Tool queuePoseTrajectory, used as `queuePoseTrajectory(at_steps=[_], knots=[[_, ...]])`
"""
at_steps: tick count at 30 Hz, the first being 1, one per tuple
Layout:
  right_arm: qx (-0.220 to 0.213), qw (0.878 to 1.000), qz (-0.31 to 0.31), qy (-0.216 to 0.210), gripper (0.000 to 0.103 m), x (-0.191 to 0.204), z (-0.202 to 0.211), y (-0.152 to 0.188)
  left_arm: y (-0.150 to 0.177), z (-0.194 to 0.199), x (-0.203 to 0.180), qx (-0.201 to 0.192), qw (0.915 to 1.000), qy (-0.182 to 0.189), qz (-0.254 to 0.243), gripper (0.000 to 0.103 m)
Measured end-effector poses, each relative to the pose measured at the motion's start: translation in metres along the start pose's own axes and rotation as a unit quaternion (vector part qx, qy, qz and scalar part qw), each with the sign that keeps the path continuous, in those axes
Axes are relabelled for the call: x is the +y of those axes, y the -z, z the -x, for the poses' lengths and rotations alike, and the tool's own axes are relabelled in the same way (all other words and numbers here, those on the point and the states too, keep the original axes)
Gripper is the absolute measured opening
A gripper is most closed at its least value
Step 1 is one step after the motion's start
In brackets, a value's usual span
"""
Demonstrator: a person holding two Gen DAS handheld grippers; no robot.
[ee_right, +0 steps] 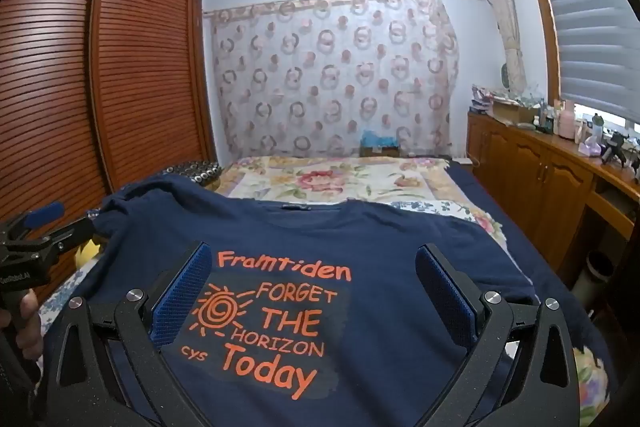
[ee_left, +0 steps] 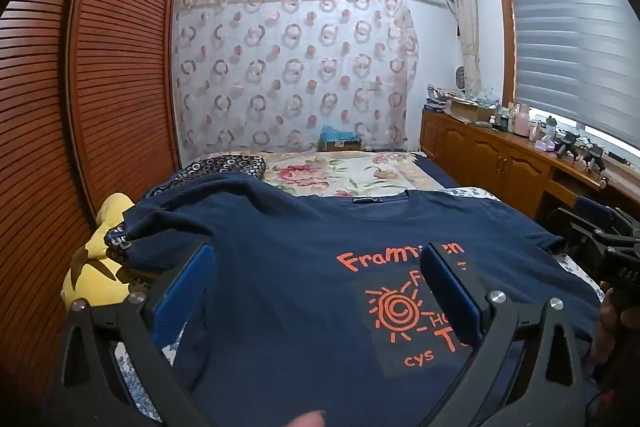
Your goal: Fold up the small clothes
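Observation:
A navy T-shirt (ee_left: 288, 267) with an orange sun and lettering lies face up on the bed, collar (ee_left: 368, 201) at the far side. It also shows in the right wrist view (ee_right: 380, 235). Its left sleeve (ee_left: 192, 203) is rumpled and bunched. My left gripper (ee_left: 316, 263) hangs open and empty over the shirt's left half. My right gripper (ee_right: 314, 263) hangs open and empty over the print (ee_right: 272, 323). Each gripper shows at the edge of the other's view, the right one (ee_left: 600, 239) and the left one (ee_right: 40, 231).
A floral quilt (ee_left: 344, 171) covers the far bed. A yellow plush toy (ee_left: 96, 267) lies at the shirt's left. A slatted wooden wardrobe (ee_left: 80, 99) stands on the left, a cluttered wooden cabinet (ee_left: 500, 151) on the right.

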State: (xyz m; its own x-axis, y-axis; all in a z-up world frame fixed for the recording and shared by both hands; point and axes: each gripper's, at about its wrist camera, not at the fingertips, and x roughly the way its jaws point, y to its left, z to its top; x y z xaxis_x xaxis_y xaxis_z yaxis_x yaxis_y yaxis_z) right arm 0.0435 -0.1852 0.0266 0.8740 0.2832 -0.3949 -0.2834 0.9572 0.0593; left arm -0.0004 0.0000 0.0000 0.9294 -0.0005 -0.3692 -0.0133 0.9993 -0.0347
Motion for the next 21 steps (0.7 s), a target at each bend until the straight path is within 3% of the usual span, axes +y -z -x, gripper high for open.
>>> queuePoseTrajectory(at_steps=[21], knots=[[-0.003, 1.0, -0.006, 0.0, 0.103, 0.0001, -0.0004, 0.0007, -0.0003, -0.0014, 0.007, -0.002, 1.0, 0.0, -0.002, 0.103]])
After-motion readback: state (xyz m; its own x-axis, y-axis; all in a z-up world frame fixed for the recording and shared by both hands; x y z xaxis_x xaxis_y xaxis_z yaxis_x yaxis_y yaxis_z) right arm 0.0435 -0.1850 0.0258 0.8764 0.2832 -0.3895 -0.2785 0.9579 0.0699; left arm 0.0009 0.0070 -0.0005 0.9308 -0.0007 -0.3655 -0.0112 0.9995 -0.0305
